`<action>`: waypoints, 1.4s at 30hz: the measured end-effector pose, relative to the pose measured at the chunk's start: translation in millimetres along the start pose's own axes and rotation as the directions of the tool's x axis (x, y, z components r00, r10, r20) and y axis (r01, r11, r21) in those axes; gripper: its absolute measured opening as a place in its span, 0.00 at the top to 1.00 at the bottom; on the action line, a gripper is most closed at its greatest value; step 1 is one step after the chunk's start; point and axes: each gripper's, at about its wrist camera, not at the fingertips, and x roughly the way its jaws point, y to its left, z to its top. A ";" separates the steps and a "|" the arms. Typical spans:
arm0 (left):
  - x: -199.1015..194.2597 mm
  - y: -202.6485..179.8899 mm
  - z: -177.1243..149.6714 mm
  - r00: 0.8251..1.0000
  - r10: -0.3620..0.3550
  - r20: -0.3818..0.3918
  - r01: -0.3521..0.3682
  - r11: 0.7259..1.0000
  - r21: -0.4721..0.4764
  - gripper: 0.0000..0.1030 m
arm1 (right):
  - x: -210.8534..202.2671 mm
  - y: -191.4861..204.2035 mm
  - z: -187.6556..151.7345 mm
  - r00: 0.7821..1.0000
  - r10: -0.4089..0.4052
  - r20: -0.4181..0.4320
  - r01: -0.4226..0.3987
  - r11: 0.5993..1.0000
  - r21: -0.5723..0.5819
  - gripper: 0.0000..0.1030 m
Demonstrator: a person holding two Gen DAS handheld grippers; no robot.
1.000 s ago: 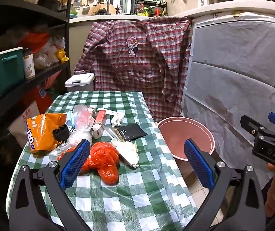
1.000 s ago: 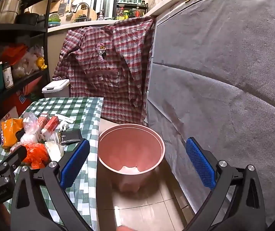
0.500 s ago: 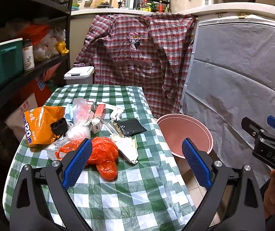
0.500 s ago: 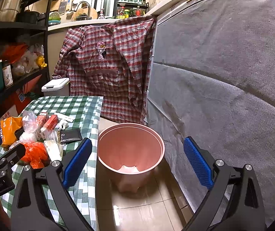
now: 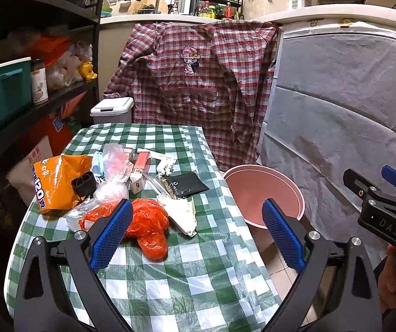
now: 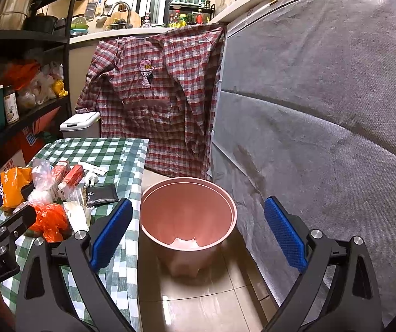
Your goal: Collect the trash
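A pile of trash lies on the green checked table (image 5: pixel 187 271): a red plastic bag (image 5: pixel 148 221), an orange snack bag (image 5: pixel 56 185), clear plastic bags (image 5: pixel 112 171), a black pouch (image 5: pixel 188 185), white wrappers (image 5: pixel 182 213) and a red and white box (image 5: pixel 139 168). A pink bin (image 5: pixel 264 193) stands on the floor right of the table, with something white at its bottom (image 6: pixel 185 242). My left gripper (image 5: pixel 198 232) is open and empty above the table's near part. My right gripper (image 6: pixel 198 232) is open and empty above the bin (image 6: pixel 188 210).
A plaid shirt (image 5: pixel 195 88) hangs behind the table. A grey covered surface (image 6: pixel 322 127) stands at the right. Black shelves (image 5: pixel 31 83) with boxes and jars line the left. A small white lidded bin (image 5: pixel 112 109) stands behind the table.
Both grippers have drifted slightly back and up; the view has shifted a little. Nothing was taken hold of.
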 end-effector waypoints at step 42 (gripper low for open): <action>-0.7 -14.3 3.7 1.000 0.001 0.006 -0.001 1.000 0.008 0.12 | 1.8 -6.7 3.7 1.000 -0.010 0.012 0.010 1.000 -0.002 0.12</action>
